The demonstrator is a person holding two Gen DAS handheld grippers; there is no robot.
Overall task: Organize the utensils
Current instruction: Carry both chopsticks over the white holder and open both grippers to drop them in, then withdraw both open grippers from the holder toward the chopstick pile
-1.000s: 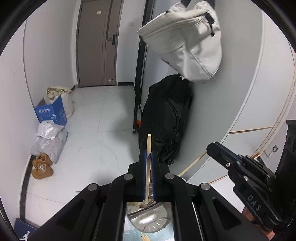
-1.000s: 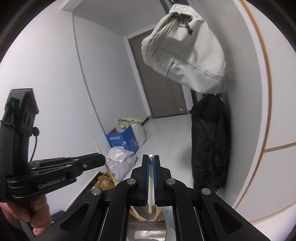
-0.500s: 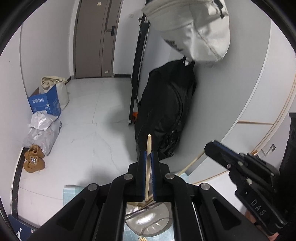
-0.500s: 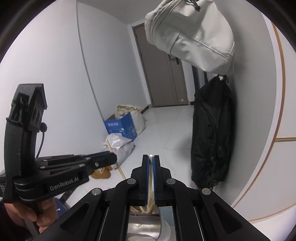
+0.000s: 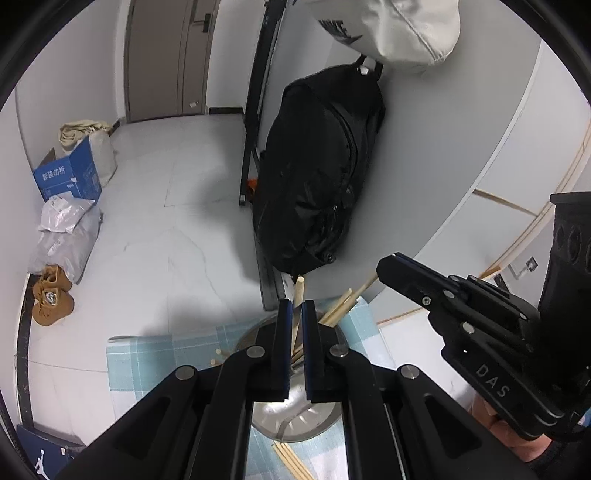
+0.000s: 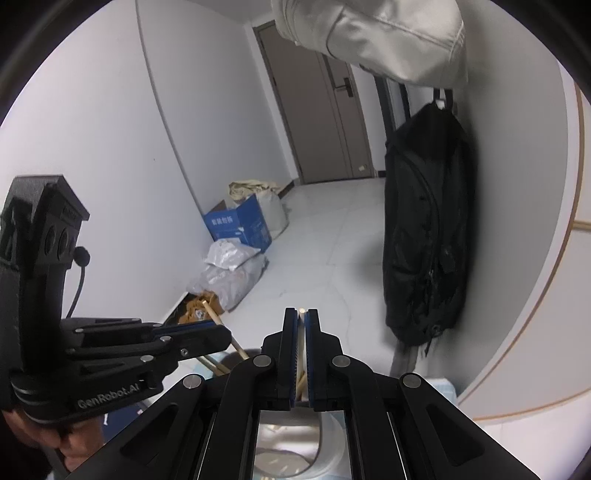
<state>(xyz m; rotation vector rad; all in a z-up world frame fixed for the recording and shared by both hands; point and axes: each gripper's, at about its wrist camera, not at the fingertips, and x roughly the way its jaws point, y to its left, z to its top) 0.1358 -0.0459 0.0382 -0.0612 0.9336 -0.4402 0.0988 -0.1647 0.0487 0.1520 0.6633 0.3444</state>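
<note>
My left gripper is shut on a pale wooden chopstick whose tip sticks out past the fingers. Under it a shiny metal holder stands on a blue checked cloth, with more chopsticks leaning out of it. My right gripper is shut on another chopstick, above the same metal holder. Each gripper shows in the other's view: the right gripper at the right, the left gripper at the left with its stick poking out.
A black backpack hangs on the wall under a white bag. A blue box, plastic bags and brown shoes lie along the far floor. Loose chopsticks rest on the cloth nearby.
Both grippers have sunk and tipped downward, still shut on their chopsticks. The checked cloth and the metal holder have come further into view below them.
</note>
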